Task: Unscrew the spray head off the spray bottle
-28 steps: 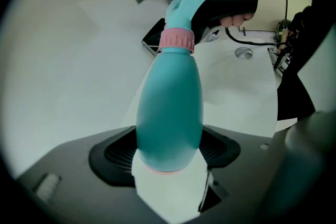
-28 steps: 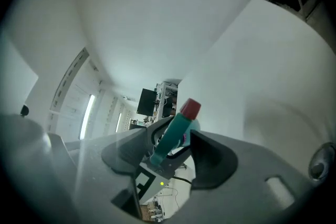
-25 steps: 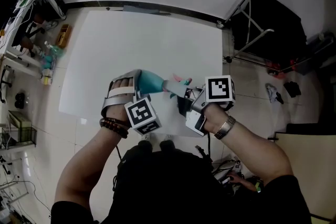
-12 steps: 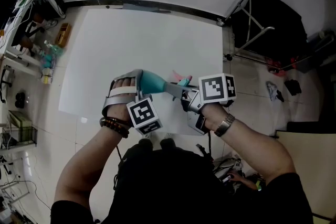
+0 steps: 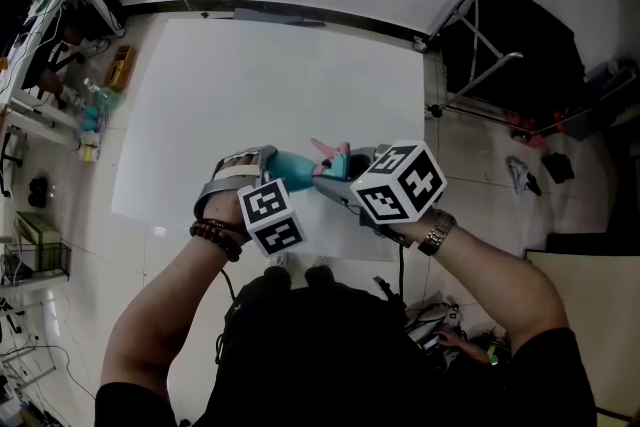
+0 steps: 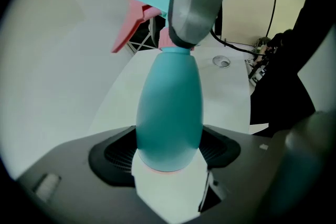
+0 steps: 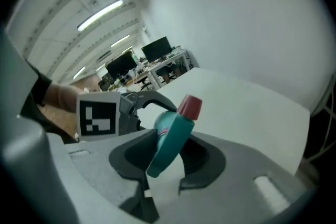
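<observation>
The white worktop takes up most of the head view, with a cluttered shelf off its left edge and a black folding stand beyond its right corner. The person's forearms reach in over the near edge of the worktop, a bead bracelet on the left wrist and a metal watch on the right.

The left tool is set wide and clamped around the round teal body of the spray bottle. It holds the bottle in the air above the near edge of the worktop, with the neck pointing away from its jaws towards the other hand. The right tool meets it from the opposite side. Its jaws have just been closing and now stand narrow, gripping the spray head between the pads.

The spray head sits at the bottle's neck on a pink collar. Whether its thread has come loose cannot be told. The pink trigger sticks out to one side, and the small red nozzle tip shows just past the right tool's jaws.
</observation>
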### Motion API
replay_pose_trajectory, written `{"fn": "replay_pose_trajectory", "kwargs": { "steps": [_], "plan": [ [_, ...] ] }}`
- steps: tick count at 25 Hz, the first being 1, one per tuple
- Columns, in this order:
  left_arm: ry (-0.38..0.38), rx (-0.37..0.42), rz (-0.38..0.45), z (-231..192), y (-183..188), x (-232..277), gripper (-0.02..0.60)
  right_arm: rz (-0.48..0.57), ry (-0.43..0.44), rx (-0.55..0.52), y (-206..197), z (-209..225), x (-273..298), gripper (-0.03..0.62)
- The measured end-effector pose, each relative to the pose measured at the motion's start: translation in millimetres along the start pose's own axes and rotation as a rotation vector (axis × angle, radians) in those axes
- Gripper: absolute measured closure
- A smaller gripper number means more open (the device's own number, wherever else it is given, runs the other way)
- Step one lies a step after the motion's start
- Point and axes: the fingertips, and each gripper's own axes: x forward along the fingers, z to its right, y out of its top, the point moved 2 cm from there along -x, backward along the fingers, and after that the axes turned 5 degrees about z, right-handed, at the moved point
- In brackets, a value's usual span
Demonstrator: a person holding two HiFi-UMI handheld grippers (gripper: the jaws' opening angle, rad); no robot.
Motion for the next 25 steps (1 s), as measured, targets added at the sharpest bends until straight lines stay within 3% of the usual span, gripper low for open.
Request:
{"fn": "replay_pose_trajectory", "kwargs": {
  "steps": [4, 8, 11, 21, 25],
  "plan": [
    [-0.057, 0.010, 0.007, 6.8, 0.9, -2.1, 0.193, -0.108, -0.013, -0.337, -2.7, -13.7, 0.3, 0.476],
    [-0.156, 0.013, 0.041, 18.0, 1.3, -3.2, 0.193, -0.171, 0.049, -0.692, -9.6, -30.7, -3.4, 0.476],
    [-0.194, 0.006, 0.046, 21.6, -8.7, -2.9, 0.193, -0.178, 0.088, -0.863, -14.3, -37.7, -8.2, 0.476],
    [-0.169, -0.028, 0.058, 19.6, -24.6, 0.8, 0.192, -0.131, 0.097, -0.880, -5.6, -41.9, -16.7, 0.476],
    [-0.170, -0.087, 0.067, 16.0, -32.9, 2.5, 0.190, -0.081, 0.101, -0.848, 2.0, -43.5, -27.8, 0.476]
  ]
}}
